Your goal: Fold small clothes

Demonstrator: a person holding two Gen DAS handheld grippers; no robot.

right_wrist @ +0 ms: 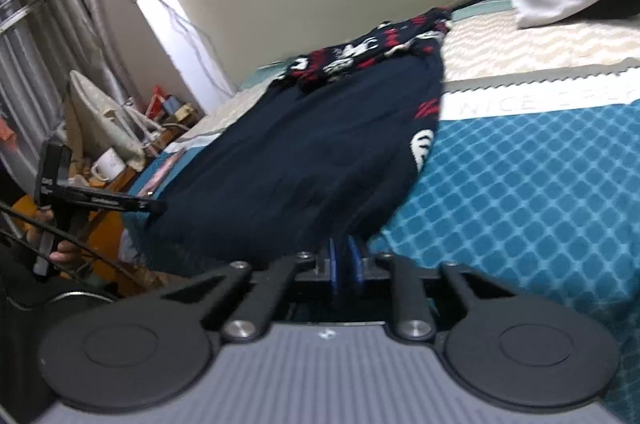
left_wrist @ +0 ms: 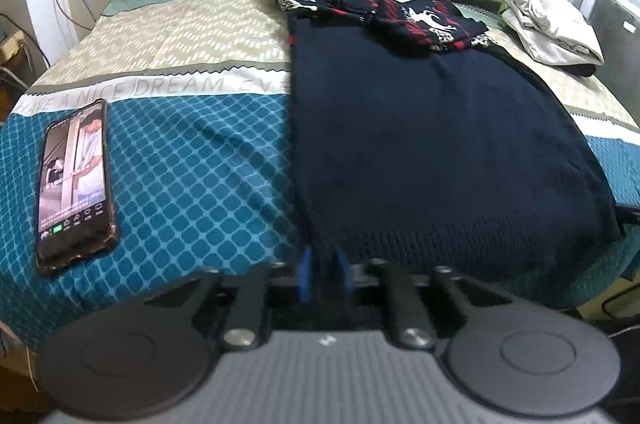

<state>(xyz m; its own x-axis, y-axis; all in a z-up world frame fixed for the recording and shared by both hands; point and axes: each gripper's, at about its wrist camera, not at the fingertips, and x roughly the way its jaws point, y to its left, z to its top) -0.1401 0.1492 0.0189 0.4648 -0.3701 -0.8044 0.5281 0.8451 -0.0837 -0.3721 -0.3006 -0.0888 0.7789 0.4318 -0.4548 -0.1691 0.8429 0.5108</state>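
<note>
Bed (left_wrist: 192, 175): cover teal with lattice print at the near end, a white lettered band across the middle, beige zigzag print beyond. Lying on it: navy knit sweater (left_wrist: 436, 143), spread flat, patterned sleeves folded over its far end; smartphone (left_wrist: 74, 183), screen lit, left; stack of folded pale clothes (left_wrist: 552, 23), far right corner.

1. We see the left gripper (left_wrist: 324, 274): ribbed grey housing, a small white mark at its front edge.
2. Two round black discs flank that housing, each with a raised inner circle.
3. Black linkage bars run forward, pinned by shiny silver screws.
4. Its fingers (left_wrist: 305, 274) are blue pads on black mounts.
5. The right gripper (right_wrist: 346, 264) matches: grey ribs, black discs, silver screws, blue fingers (right_wrist: 332, 266).
6. At the right view's left edge, a hand (right_wrist: 52, 244) beside black cables and a black bar with white lettering.
</note>
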